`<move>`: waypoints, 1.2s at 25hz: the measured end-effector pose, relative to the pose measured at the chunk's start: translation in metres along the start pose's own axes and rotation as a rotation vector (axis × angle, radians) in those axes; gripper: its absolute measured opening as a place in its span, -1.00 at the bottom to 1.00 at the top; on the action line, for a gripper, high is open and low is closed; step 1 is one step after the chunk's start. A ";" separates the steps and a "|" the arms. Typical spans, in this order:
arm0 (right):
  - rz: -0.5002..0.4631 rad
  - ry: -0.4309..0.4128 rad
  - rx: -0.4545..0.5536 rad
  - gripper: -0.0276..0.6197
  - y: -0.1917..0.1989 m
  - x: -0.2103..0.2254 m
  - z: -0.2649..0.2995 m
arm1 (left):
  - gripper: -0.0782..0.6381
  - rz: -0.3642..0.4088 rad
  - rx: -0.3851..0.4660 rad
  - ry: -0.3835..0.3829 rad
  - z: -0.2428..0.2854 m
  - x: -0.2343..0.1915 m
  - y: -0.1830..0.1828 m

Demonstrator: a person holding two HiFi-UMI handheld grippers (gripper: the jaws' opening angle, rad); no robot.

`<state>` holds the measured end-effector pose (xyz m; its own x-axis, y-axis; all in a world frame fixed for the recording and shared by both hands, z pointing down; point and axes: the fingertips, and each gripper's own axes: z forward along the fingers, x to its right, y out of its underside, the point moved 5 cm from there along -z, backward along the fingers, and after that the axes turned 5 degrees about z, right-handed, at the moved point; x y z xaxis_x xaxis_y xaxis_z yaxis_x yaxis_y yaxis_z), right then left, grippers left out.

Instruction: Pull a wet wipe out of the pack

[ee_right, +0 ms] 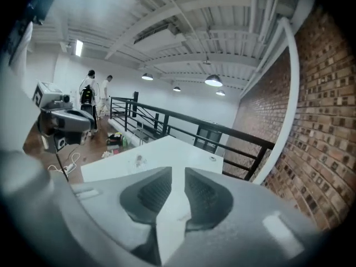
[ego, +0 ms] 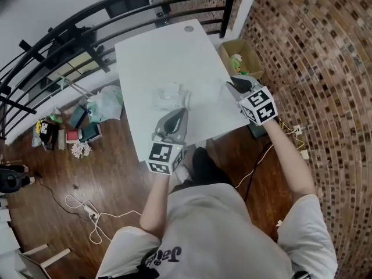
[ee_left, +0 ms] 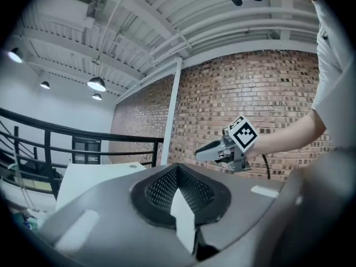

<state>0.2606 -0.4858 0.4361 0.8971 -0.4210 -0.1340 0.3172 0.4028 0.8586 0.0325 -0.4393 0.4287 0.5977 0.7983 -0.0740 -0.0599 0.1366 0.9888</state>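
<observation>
We see the wet wipe pack (ego: 170,97) lying crumpled on the white table (ego: 157,57), near the middle of the frame. Our left gripper (ego: 176,116) hovers just below the pack in the picture, its pads pressed together at the tips. Our right gripper (ego: 233,86) hangs at the table's right edge with its jaws spread, and the white tabletop shows through the gap. A cardboard box (ego: 254,56) stands on the floor at upper right.

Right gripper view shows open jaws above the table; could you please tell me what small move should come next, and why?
Probably lower the right gripper toward the wet wipe pack. Its jaws stand apart with nothing between them, it hangs above the table clear of the pack, and I can make out no wipe pulled free yet.
</observation>
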 end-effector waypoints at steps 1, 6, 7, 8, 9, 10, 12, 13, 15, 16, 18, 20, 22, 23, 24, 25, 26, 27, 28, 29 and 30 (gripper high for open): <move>0.022 0.003 0.043 -0.80 -0.003 -0.011 -0.017 | -0.74 0.006 0.016 -0.005 -0.005 0.005 -0.005; 0.107 0.031 0.244 -0.94 -0.009 -0.065 -0.075 | -0.74 0.018 0.067 -0.070 -0.034 0.028 -0.015; 0.124 0.033 0.270 -0.94 -0.009 -0.077 -0.084 | -0.74 0.023 0.076 -0.091 -0.040 0.031 -0.016; 0.139 0.027 0.296 -0.94 -0.009 -0.089 -0.093 | -0.74 0.030 0.086 -0.116 -0.047 0.035 -0.017; 0.154 0.014 0.325 -0.94 -0.009 -0.100 -0.102 | -0.74 0.035 0.098 -0.145 -0.053 0.039 -0.019; 0.169 -0.003 0.355 -0.94 -0.009 -0.110 -0.111 | -0.74 0.036 0.110 -0.173 -0.060 0.046 -0.022; 0.199 -0.041 0.414 -0.94 -0.005 -0.130 -0.137 | -0.74 0.035 0.127 -0.216 -0.074 0.069 -0.030; 0.209 -0.061 0.434 -0.94 0.000 -0.140 -0.152 | -0.74 0.035 0.132 -0.233 -0.082 0.085 -0.035; 0.213 -0.099 0.450 -0.94 0.011 -0.152 -0.184 | -0.74 0.029 0.150 -0.270 -0.097 0.121 -0.042; 0.215 -0.118 0.454 -0.94 0.016 -0.155 -0.202 | -0.74 0.024 0.162 -0.288 -0.104 0.139 -0.044; 0.240 -0.152 0.469 -0.94 0.027 -0.155 -0.237 | -0.74 0.022 0.169 -0.327 -0.119 0.177 -0.045; 0.292 -0.170 0.476 -0.94 0.042 -0.156 -0.270 | -0.74 0.034 0.149 -0.363 -0.134 0.216 -0.045; 0.339 -0.174 0.478 -0.94 0.053 -0.158 -0.296 | -0.74 0.058 0.125 -0.395 -0.147 0.247 -0.047; 0.346 -0.176 0.479 -0.94 0.055 -0.160 -0.307 | -0.74 0.068 0.119 -0.408 -0.154 0.258 -0.049; 0.339 -0.177 0.482 -0.94 0.055 -0.165 -0.316 | -0.74 0.071 0.118 -0.420 -0.160 0.268 -0.053; 0.320 -0.175 0.487 -0.94 0.053 -0.169 -0.325 | -0.74 0.072 0.120 -0.430 -0.166 0.275 -0.057; 0.297 -0.169 0.497 -0.94 0.050 -0.173 -0.333 | -0.74 0.076 0.127 -0.437 -0.171 0.281 -0.062; 0.278 -0.164 0.511 -0.94 0.044 -0.177 -0.340 | -0.74 0.085 0.136 -0.439 -0.175 0.286 -0.067; 0.262 -0.162 0.527 -0.94 0.039 -0.181 -0.346 | -0.74 0.096 0.145 -0.438 -0.180 0.289 -0.071; 0.251 -0.160 0.540 -0.94 0.034 -0.186 -0.352 | -0.74 0.105 0.154 -0.436 -0.184 0.293 -0.075; 0.243 -0.159 0.548 -0.94 0.032 -0.192 -0.356 | -0.74 0.113 0.162 -0.434 -0.190 0.296 -0.077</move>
<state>0.2080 -0.1030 0.3128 0.8536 -0.5026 0.1365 -0.1324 0.0442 0.9902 0.0626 -0.1020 0.3063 0.8757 0.4790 0.0616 -0.0387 -0.0575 0.9976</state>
